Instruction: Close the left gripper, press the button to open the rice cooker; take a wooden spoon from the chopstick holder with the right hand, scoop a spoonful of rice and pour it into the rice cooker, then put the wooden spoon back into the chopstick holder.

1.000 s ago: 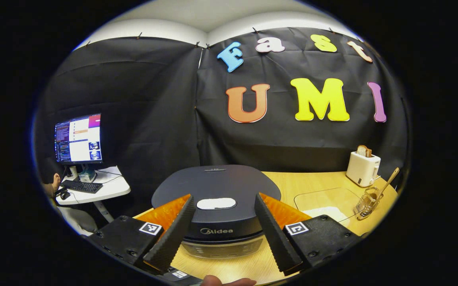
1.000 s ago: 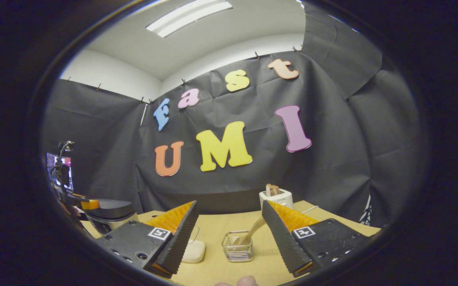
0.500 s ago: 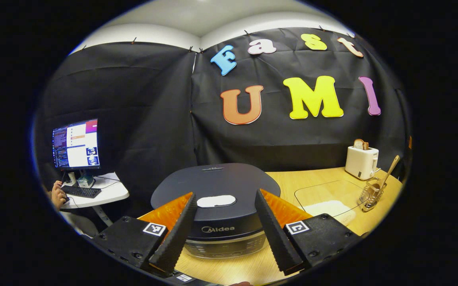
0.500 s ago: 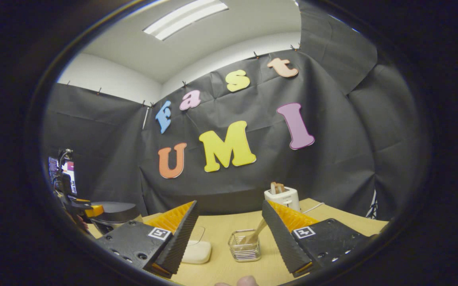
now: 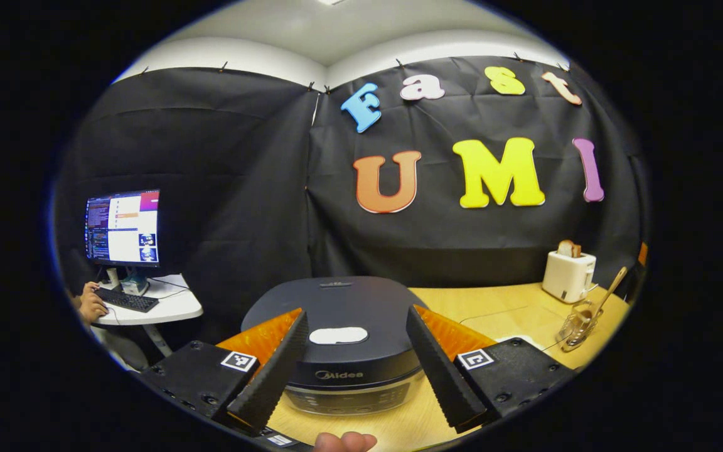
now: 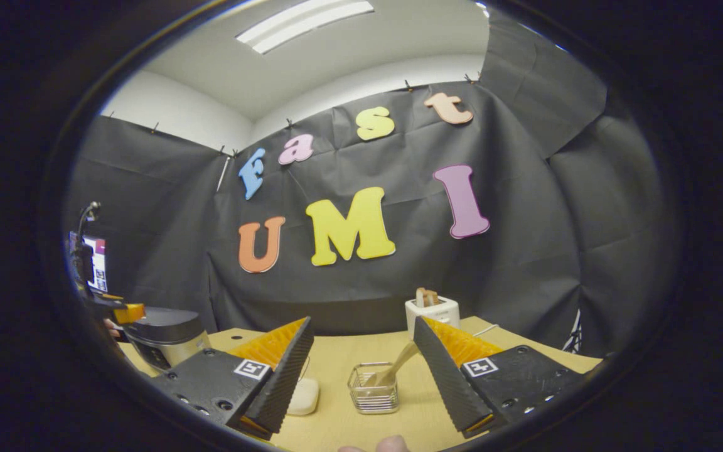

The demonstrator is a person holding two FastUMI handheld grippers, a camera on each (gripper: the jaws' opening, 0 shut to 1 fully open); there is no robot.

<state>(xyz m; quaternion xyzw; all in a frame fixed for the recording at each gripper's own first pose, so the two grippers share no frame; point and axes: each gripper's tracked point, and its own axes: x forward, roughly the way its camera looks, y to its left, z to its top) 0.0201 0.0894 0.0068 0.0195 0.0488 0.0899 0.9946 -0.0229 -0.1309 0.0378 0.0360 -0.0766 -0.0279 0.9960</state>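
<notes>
While the left gripper (image 5: 355,367) hangs over the near edge of the wooden table (image 5: 462,301), its two fingers stand spread wide with nothing between them. Straight ahead, framed in that gap, sits the dark rice cooker (image 5: 342,314), lid down. The white oval button (image 5: 338,336) on the lid lies between the fingertips' line of sight, apart from both.

Right gripper (image 6: 361,376): fingers likewise parted, holding nothing. Directly ahead on the table, in the gap and nearer the right finger, stands the wire chopstick holder (image 6: 372,397). The wooden spoon (image 6: 393,370) rests in it, handle leaning up and to the right, toward the right finger. Touching or not, cannot tell.

A shallow tray with white rice (image 6: 304,395) lies just left of the holder, partly hidden behind the left finger. White toaster (image 6: 427,311) farther back, bread in the slot.

From the right gripper view, the rice cooker sits well off to the left, with the left gripper's orange finger just above its lid. A fingertip (image 5: 344,441) shows at the bottom edge of the left gripper view.

Off the table, far left: monitor (image 5: 123,226), keyboard, a person's hand (image 5: 91,304) at the desk.
</notes>
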